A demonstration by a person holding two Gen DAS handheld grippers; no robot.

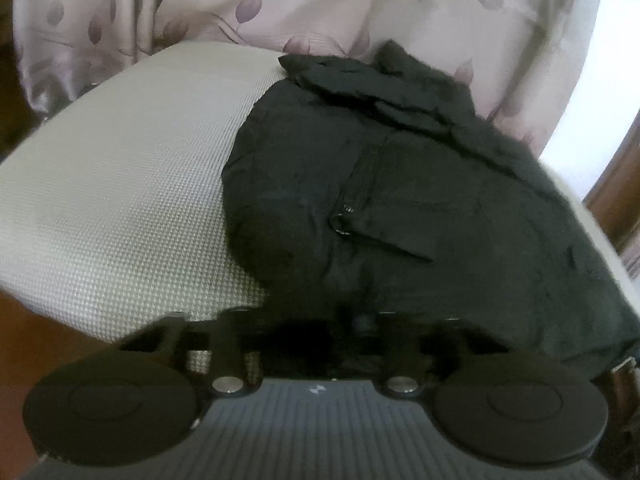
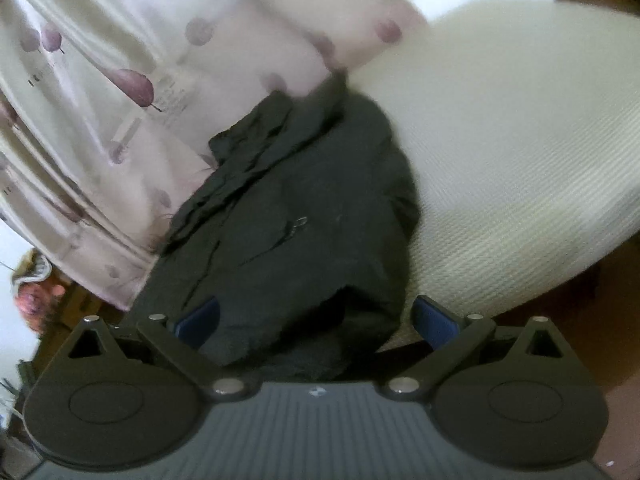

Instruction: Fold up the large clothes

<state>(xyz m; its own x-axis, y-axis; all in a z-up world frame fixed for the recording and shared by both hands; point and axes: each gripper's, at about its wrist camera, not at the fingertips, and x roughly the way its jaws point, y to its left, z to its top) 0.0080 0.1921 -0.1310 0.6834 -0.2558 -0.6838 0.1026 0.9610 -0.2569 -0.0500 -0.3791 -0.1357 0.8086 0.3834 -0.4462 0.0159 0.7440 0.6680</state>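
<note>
A black jacket [image 1: 400, 184] lies bundled on a white textured mattress [image 1: 120, 184], with a zipper pull [image 1: 340, 224] showing on its front. My left gripper [image 1: 344, 320] sits at the jacket's near hem with its jaws drawn together on dark fabric. In the right wrist view the same jacket [image 2: 288, 232] lies on the mattress [image 2: 520, 152]. My right gripper [image 2: 316, 316] is open, its blue pads [image 2: 434, 318] spread either side of the jacket's near edge, which bulges between them.
A pale curtain with purple leaf print [image 1: 280, 4] hangs right behind the mattress and touches the jacket's far end; it also shows in the right wrist view [image 2: 120, 80]. Brown wooden floor [image 2: 600, 320] lies beside the mattress. A wooden door frame [image 1: 616, 184] stands at right.
</note>
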